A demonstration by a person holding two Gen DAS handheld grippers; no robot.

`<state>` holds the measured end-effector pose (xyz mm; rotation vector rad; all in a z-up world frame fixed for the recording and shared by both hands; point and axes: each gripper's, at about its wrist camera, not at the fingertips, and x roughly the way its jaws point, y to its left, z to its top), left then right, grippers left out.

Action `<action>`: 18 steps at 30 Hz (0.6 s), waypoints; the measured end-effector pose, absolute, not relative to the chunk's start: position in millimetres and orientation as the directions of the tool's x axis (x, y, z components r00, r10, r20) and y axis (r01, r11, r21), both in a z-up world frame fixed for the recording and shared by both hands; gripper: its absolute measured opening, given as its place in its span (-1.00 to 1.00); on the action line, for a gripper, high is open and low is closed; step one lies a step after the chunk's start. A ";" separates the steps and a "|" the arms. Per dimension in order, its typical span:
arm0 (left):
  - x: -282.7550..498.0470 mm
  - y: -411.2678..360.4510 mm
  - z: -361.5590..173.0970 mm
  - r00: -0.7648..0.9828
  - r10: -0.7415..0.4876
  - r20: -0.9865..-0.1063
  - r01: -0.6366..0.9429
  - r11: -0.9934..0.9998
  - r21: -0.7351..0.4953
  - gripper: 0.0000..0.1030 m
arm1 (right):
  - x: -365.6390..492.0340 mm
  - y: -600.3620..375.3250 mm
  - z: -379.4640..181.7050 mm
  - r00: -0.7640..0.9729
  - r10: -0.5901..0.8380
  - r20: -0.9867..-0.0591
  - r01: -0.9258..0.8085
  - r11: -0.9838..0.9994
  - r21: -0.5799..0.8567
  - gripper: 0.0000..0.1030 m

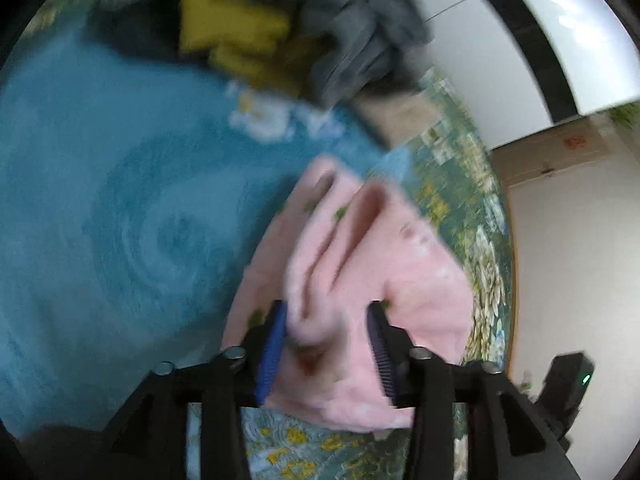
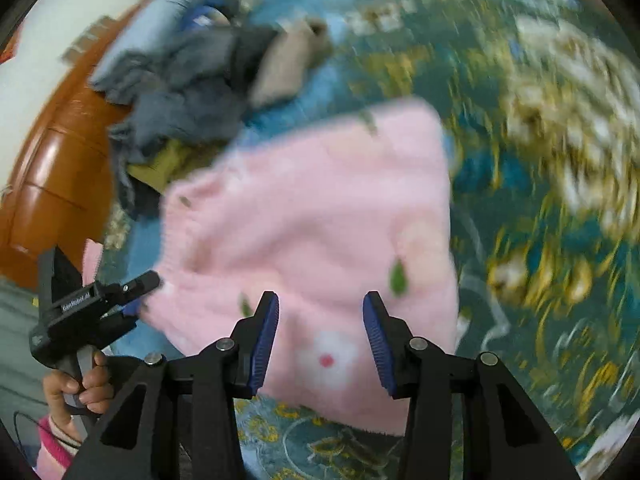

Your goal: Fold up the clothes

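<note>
Both grippers hover over the pink sweater (image 2: 312, 216), which lies on the patterned bedspread (image 2: 540, 160). Left gripper (image 1: 328, 320) stands half open with a bunched fold between its fingers, pads seemingly not pressing; right gripper (image 2: 320, 312) is half open and holds nothing. That loose fold could spring back and undo the crease. Only the right view shows the person's hand (image 2: 80, 388) and the flat sweater — the left shows the yellow garment (image 1: 232, 28).

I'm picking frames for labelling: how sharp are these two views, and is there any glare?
Left wrist view: motion-blurred, pink sweater smeared, glare streaks on the white wall. Right wrist view: heavier blur, the patterned bedspread streaked, shine on the wooden furniture; both bend at the edges.
</note>
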<state>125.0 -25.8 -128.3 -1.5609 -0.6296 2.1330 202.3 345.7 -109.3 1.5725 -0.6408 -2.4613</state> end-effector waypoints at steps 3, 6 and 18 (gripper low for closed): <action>119.0 -1.6 -110.8 -0.289 0.593 -0.751 -0.188 -0.805 -0.563 0.04 | 181.4 353.7 -96.9 -0.467 -0.318 -0.825 -0.085 -0.913 0.400 -0.11; 108.9 33.2 -115.3 -0.251 0.602 -0.758 -0.266 -0.796 -0.543 0.04 | 157.5 356.9 -101.5 -0.458 -0.297 -0.838 -0.107 -0.917 0.383 -0.11; 94.7 42.3 -157.6 -0.170 0.595 -0.786 -0.223 -0.800 -0.557 0.04 | 121.3 356.2 -164.2 -0.337 -0.297 -0.893 -0.173 -0.913 0.369 -0.10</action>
